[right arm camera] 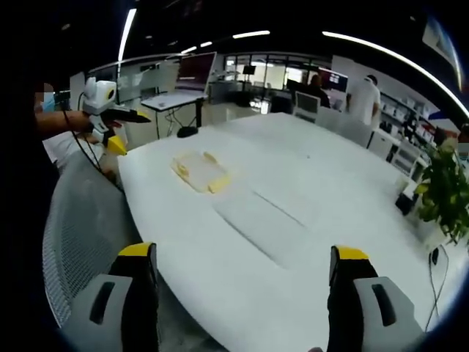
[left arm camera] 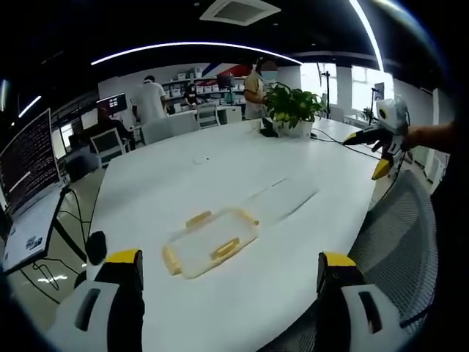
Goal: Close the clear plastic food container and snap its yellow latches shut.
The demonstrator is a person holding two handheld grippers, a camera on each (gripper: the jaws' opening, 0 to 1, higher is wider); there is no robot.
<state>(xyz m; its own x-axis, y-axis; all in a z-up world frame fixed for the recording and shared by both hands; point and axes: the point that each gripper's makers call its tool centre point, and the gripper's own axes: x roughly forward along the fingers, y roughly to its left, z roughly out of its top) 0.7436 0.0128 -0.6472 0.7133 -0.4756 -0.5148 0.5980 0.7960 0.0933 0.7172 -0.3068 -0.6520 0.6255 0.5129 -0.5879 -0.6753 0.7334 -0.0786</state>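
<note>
**Latching not yet begun**

Both claws hang wide open and empty over the near edge of the counter (left arm camera: 220, 169): left claw (left arm camera: 231, 293), right claw (right arm camera: 242, 293). Farther in, near the counter's chair-side edge, the container (left arm camera: 209, 242) lies with lid seemingly on; its yellow latches (left arm camera: 225, 249) look unsnapped, untouched.

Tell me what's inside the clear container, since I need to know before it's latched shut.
Nothing is visible inside the clear container: through the plastic only the white table shows. The yellow latches cover small parts, and at this distance thin or clear contents can't be ruled out.
</note>
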